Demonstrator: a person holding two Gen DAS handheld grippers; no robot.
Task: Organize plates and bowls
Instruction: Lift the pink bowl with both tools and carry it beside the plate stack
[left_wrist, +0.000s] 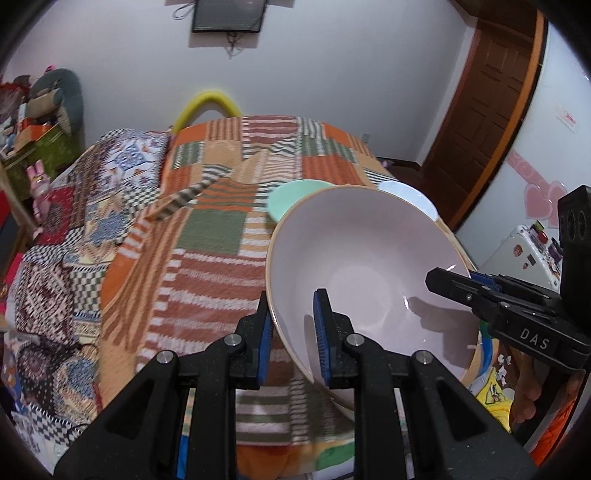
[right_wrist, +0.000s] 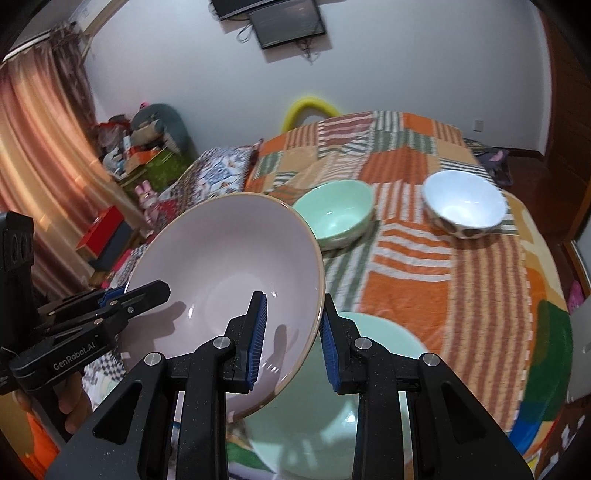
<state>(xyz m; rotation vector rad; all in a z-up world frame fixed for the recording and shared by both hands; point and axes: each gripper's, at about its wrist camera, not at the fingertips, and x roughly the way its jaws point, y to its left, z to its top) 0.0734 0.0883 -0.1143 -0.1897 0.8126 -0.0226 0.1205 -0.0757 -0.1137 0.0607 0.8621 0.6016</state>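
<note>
A large pale pink bowl (left_wrist: 369, 258) with a tan rim is held tilted above the bed, gripped from both sides. My left gripper (left_wrist: 291, 295) is shut on its near-left rim, one blue pad inside and one outside. My right gripper (right_wrist: 292, 297) is shut on the opposite rim of the same bowl (right_wrist: 221, 258). Each gripper shows in the other's view: the right gripper (left_wrist: 443, 282) and the left gripper (right_wrist: 159, 291). A small green bowl (right_wrist: 336, 214) and a white bowl (right_wrist: 465, 206) with a spotted outside rest on the blanket beyond. A pale green plate (right_wrist: 369, 369) lies below the pink bowl.
The dishes rest on a bed with an orange, green and white patchwork blanket (right_wrist: 424, 277). Patterned pillows (left_wrist: 122, 166) lie at the left. Boxes and toys (right_wrist: 140, 155) are piled by the curtain. A wooden door (left_wrist: 491, 110) and a small white fridge (left_wrist: 524, 251) stand at the right.
</note>
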